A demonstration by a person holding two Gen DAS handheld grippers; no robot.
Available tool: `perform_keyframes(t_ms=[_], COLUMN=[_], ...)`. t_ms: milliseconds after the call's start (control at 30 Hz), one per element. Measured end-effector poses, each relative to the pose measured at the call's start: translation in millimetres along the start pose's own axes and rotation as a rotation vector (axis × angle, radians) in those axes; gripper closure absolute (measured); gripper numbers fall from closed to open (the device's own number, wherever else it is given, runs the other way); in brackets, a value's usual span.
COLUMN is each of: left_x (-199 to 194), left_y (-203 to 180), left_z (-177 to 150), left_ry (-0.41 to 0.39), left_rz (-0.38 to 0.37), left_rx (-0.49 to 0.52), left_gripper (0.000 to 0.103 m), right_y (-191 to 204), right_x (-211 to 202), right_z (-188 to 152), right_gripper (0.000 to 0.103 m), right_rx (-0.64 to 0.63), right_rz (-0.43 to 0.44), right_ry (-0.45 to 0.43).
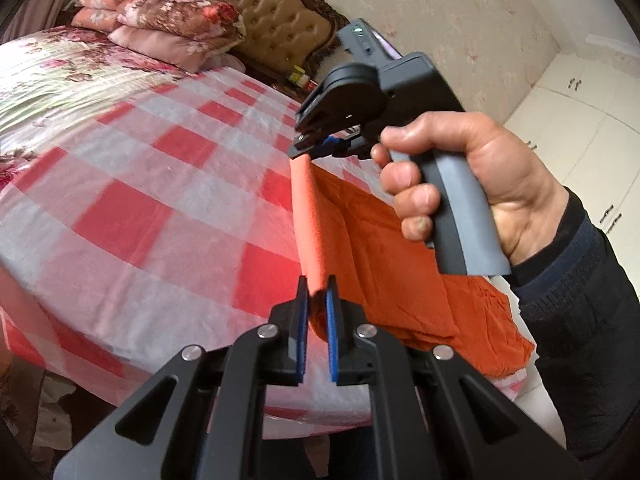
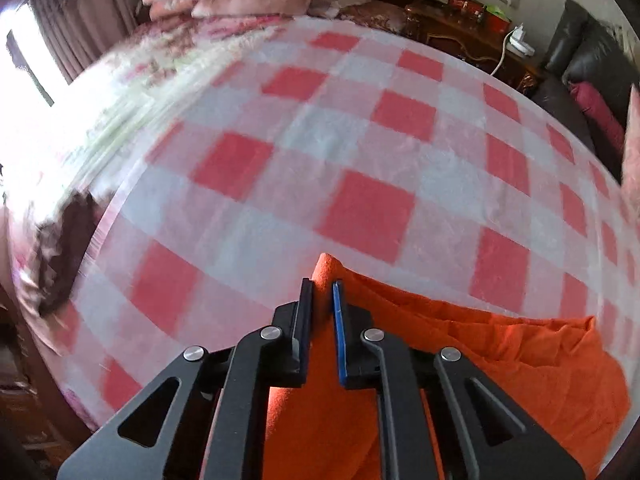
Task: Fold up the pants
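Bedroom setup: we're working over a bed with a red-and-white checked cover (image 2: 360,152). Nearest us, our left gripper (image 1: 318,292) is pinched tight on the folded edge of the orange soft-fabric pants (image 1: 384,256), cloth visibly caught between the blue pads (image 1: 330,320). That edge runs taut up to our right gripper (image 1: 310,148), gripped in the right hand (image 1: 480,184); in its own camera the jaws are nearly together with an orange ridge (image 2: 325,276) squeezed between them, so both ends are held. Rest of the pants trails down onto the cover at the near right corner of the bed. Beyond, floral quilt and stacked pink pillows (image 1: 160,28) against a tufted tan headboard (image 1: 276,12). Likely mid-carry of a fold: we'd keep the two grips level and the edge tensioned, sweep together, lay flat onto open checks, release only once the cloth settles.
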State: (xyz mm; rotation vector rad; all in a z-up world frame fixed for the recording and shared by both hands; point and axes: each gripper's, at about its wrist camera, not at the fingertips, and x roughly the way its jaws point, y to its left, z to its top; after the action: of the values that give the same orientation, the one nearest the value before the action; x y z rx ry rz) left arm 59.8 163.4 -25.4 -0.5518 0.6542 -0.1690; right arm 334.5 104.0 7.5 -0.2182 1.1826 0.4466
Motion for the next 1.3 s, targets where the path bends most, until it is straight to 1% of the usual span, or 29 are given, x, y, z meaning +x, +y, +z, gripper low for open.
perform_keyframes(t_ms=[67, 133, 167, 200, 233, 300, 333, 400, 433, 500, 533, 567, 600, 633, 700, 733, 800, 867, 967, 1000, 1033, 1133, 1167, 1200, 1233, 1267, 1300], left_x=[-11, -29, -39, -51, -58, -68, -72, -70, -65, -48, -36, -22, -9, 9, 37, 55, 84, 109, 130, 134, 141, 148, 146, 145, 144, 142, 141], left_y=[9, 20, 21, 17, 12, -12, -32, -82, -101, -146, -171, -194, -209, -233, -265, -282, -298, -310, -313, -312, -311, -306, -302, -299, -297, -297, -296], left_z=[9, 26, 35, 47, 54, 66, 70, 66, 62, 46, 31, 15, 3, -19, -55, -77, -111, -138, -158, -161, -167, -176, -175, -176, -177, -181, -182], left_ry=[-0.032, -0.073, -0.092, -0.112, -0.124, -0.141, -0.154, -0.174, -0.178, -0.182, -0.18, -0.172, -0.166, -0.163, -0.16, -0.152, -0.112, -0.106, -0.133, -0.136, -0.147, -0.191, -0.209, -0.227, -0.247, -0.26, -0.262], left_rz=[0.04, 0.1, 0.134, 0.178, 0.201, 0.237, 0.252, 0.249, 0.241, 0.222, 0.209, 0.186, 0.175, 0.171, 0.162, 0.161, 0.153, 0.18, 0.228, 0.237, 0.254, 0.286, 0.296, 0.301, 0.312, 0.322, 0.324], left_rx=[-0.009, -0.008, 0.009, 0.05, 0.082, 0.183, 0.253, 0.391, 0.437, 0.547, 0.605, 0.653, 0.687, 0.747, 0.841, 0.899, 0.967, 1.046, 1.105, 1.114, 1.129, 1.151, 1.153, 1.151, 1.151, 1.157, 1.161], left_gripper=[0.096, 0.096, 0.096, 0.096, 0.096, 0.096, 0.096, 0.096, 0.096, 0.096, 0.096, 0.096, 0.096, 0.096, 0.096, 0.096, 0.096, 0.096, 0.096, 0.096, 0.095, 0.083, 0.068, 0.06, 0.06, 0.06, 0.06], right_y=[16, 35, 41, 45, 44, 33, 15, -20, -50, -98, -135, -161, -189, -221, -265, -291, -328, -348, -359, -359, -359, -351, -351, -351, -347, -346, -344], right_x=[-6, -14, -20, -27, -37, -56, -70, -89, -103, -121, -129, -132, -132, -131, -122, -111, -86, -67, -48, -44, -41, -41, -42, -42, -46, -49, -53], right_z=[13, 29, 35, 41, 48, 53, 53, 47, 39, 22, 7, -5, -19, -39, -69, -87, -114, -128, -139, -140, -141, -144, -147, -148, -151, -156, -159], right_gripper=[0.093, 0.093, 0.093, 0.093, 0.093, 0.093, 0.094, 0.094, 0.094, 0.094, 0.094, 0.093, 0.093, 0.093, 0.093, 0.093, 0.093, 0.093, 0.092, 0.089, 0.081, 0.08, 0.077, 0.074, 0.064, 0.058, 0.057], right_rx=[0.019, 0.043, 0.053, 0.068, 0.094, 0.12, 0.136, 0.179, 0.203, 0.238, 0.276, 0.303, 0.33, 0.36, 0.404, 0.443, 0.521, 0.57, 0.597, 0.607, 0.614, 0.574, 0.555, 0.546, 0.526, 0.51, 0.492], right_rz=[0.084, 0.196, 0.251, 0.311, 0.39, 0.47, 0.512, 0.58, 0.606, 0.619, 0.627, 0.628, 0.62, 0.591, 0.549, 0.54, 0.556, 0.563, 0.585, 0.592, 0.594, 0.562, 0.55, 0.546, 0.541, 0.54, 0.532], right_ry=[-0.031, -0.062, -0.077, -0.094, -0.112, -0.14, -0.162, -0.186, -0.204, -0.237, -0.247, -0.251, -0.255, -0.257, -0.246, -0.232, -0.202, -0.185, -0.178, -0.173, -0.172, -0.175, -0.174, -0.176, -0.178, -0.183, -0.186])
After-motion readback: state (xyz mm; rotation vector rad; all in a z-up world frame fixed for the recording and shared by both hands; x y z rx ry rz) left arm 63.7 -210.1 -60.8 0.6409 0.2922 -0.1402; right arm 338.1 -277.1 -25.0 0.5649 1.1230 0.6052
